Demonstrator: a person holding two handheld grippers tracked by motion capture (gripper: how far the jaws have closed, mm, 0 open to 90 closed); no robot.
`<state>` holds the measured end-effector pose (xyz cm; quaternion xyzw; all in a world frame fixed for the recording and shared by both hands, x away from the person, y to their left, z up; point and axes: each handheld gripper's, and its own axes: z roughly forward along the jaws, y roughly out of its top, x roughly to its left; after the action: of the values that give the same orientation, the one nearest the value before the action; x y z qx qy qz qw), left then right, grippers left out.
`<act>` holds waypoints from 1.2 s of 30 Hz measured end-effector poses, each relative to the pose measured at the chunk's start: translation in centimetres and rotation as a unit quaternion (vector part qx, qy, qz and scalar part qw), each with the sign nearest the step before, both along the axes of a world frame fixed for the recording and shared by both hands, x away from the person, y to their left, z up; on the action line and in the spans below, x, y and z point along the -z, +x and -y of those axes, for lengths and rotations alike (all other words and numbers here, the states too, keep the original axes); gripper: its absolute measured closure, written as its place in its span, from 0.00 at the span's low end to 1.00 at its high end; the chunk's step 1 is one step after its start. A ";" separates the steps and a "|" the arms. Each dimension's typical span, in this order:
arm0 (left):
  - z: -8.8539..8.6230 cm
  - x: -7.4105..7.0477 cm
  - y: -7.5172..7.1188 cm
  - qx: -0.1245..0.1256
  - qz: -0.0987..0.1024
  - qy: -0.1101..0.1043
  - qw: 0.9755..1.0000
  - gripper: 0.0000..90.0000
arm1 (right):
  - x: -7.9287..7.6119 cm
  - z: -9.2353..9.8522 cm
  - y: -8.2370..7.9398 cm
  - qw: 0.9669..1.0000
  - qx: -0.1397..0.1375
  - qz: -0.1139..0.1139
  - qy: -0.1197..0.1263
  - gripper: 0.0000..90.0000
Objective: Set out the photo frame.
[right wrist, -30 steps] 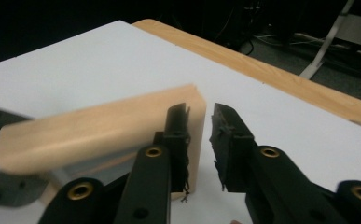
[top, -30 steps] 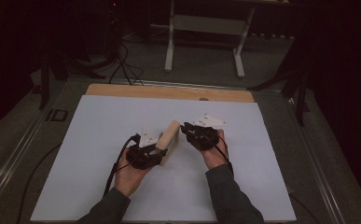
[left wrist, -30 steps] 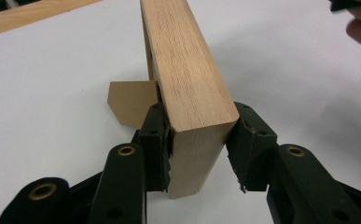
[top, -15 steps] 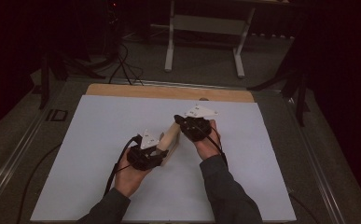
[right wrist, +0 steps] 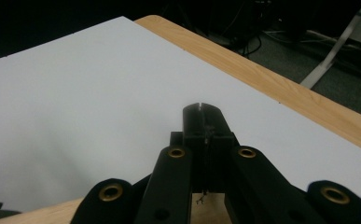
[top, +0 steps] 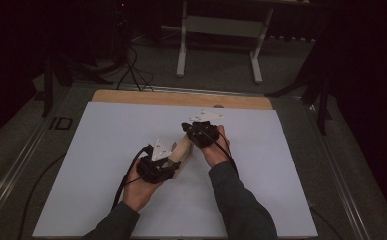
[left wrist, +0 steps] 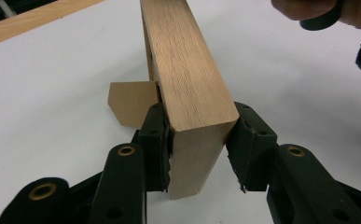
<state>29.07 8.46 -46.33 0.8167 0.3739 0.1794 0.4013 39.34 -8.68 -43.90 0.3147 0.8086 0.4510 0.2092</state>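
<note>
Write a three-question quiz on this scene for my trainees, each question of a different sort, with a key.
1. True or false: the left gripper is clamped on the wooden block.
2. The right gripper has its jaws: A) wide open, B) shut with nothing between them, C) shut on a cloth.
3. In the left gripper view, what lies flat on the white sheet beside the block?

Key
1. True: its pads press both sides of the block's near end.
2. B.
3. A small brown card piece, partly hidden behind the block.
</note>
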 end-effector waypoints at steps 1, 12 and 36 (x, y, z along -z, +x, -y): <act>0.0 0.0 0.0 0.001 0.000 0.000 1.000 0.68 | 0.0 0.0 0.0 1.000 0.000 0.000 0.000 1.00; -0.1 0.0 0.1 -0.002 0.000 -0.002 1.000 0.67 | 0.5 -0.2 0.2 1.000 0.000 -0.006 -0.018 1.00; -0.7 0.0 0.4 -0.026 0.007 0.013 1.000 0.65 | 0.4 0.9 -0.3 1.000 0.008 -0.010 -0.019 1.00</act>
<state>29.43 9.16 -46.35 0.8106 0.3900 0.2006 0.3881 39.01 -9.59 -44.33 0.3219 0.8168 0.4301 0.2105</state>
